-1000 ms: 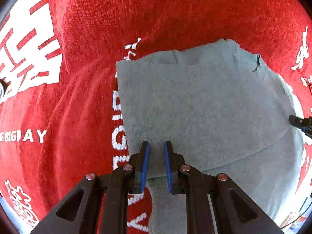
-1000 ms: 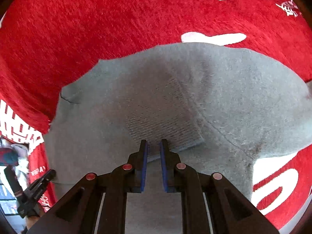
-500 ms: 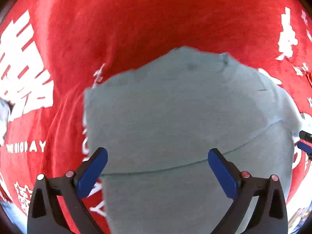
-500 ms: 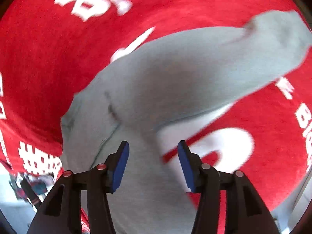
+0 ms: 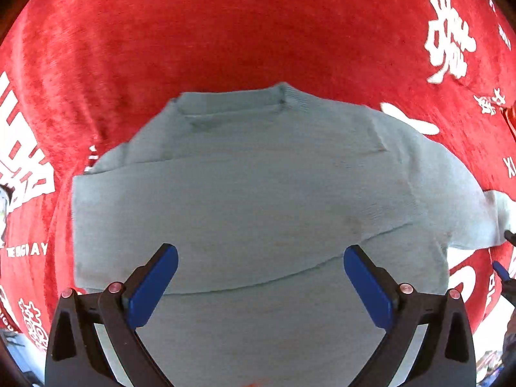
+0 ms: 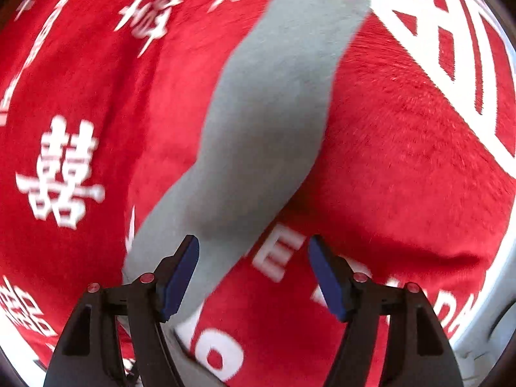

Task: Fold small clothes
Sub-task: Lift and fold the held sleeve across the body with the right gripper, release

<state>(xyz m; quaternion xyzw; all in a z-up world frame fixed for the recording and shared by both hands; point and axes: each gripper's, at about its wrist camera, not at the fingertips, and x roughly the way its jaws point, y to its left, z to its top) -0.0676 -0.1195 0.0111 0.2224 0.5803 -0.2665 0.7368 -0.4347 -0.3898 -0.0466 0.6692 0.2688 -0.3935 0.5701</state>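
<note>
A small pale grey-blue sweater (image 5: 258,200) lies flat on the red cloth (image 5: 225,32), its collar at the far side and one sleeve folded across its body. My left gripper (image 5: 260,277) hovers over the lower part of the sweater, jaws wide open and holding nothing. In the right wrist view the other grey sleeve (image 6: 267,119) stretches away across the cloth. My right gripper (image 6: 253,271) is above that sleeve's near end, its jaws still opening, with nothing pressed between the blue pads (image 6: 180,274).
The red cloth (image 6: 403,161) carries white printed characters and letters all around the sweater. A pale table edge (image 6: 496,296) shows at the right of the right wrist view. The tip of the right gripper (image 5: 501,271) shows at the left view's right border.
Both grippers let go of the sweater and opened. The left drew back, so the collar now shows. The right swung and rolled away from the body toward the loose sleeve.
</note>
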